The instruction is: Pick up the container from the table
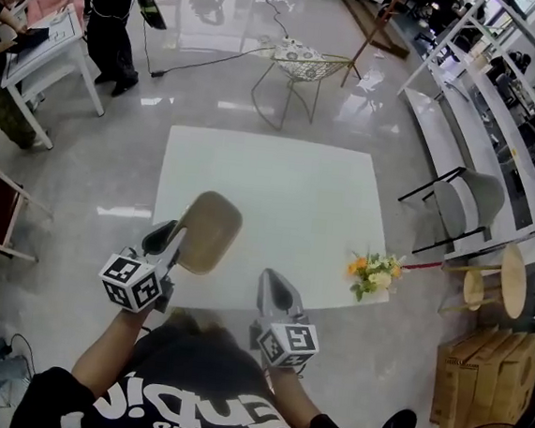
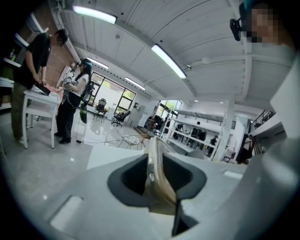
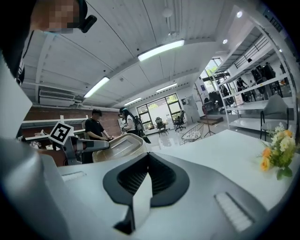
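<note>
A tan, oval, shallow container [image 1: 207,231] hangs tilted over the front left corner of the white table [image 1: 280,181], clear of the tabletop. My left gripper [image 1: 174,243] is shut on its near rim. In the left gripper view the container's rim [image 2: 154,157] stands edge-on, pinched between the two dark pads of the left gripper [image 2: 158,187]. My right gripper [image 1: 275,282] sits at the table's front edge, right of the container and apart from it, shut with nothing in it. The right gripper view shows the right gripper [image 3: 143,187] with its jaws closed together, the container [image 3: 117,147] off to the left.
A small bunch of orange and yellow flowers [image 1: 373,273] stands at the table's front right edge. Beyond the table is a wire chair [image 1: 305,69]. Two people stand by a white desk [image 1: 47,55] at far left. Stools [image 1: 496,282] and shelving lie to the right.
</note>
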Tool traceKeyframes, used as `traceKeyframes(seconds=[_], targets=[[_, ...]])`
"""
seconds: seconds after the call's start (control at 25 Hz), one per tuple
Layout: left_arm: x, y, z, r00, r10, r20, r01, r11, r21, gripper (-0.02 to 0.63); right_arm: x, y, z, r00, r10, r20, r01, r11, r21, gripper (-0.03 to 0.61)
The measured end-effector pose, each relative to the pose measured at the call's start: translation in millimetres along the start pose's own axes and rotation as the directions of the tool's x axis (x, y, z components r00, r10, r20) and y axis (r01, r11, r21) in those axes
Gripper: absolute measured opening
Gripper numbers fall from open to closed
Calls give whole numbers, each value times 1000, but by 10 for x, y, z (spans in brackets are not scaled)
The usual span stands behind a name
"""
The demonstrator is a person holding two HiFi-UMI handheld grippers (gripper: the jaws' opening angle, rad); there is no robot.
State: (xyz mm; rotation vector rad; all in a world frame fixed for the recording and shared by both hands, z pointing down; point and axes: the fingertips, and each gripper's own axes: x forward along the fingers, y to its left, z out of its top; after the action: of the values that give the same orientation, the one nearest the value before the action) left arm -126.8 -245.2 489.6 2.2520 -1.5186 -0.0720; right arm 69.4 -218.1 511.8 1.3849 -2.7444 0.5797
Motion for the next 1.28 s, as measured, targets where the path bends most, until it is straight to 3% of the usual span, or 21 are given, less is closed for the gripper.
traceKeyframes(seconds=[0.28,0.68,0.92,1.28], targets=[[-267,-52,-48,998,63,10,-63,998,-20,95,5,26,-91,997,70,-38,-71,997,-10,0],[-888,-21,-197,996,94,-5,-95,994,-52,89,37,290,-385,995,81,-62,-81,997,13,0],[-1409,-58,-205,997,82,6,-81,995,-52,87,-224,762,-419,996,73,-42,-72,997,22,0],[-2128,-239,-344,1000,-15,18,16,999,-41,86,-947,1330,-528,1000,-26,7,26,1000,-8,0]])
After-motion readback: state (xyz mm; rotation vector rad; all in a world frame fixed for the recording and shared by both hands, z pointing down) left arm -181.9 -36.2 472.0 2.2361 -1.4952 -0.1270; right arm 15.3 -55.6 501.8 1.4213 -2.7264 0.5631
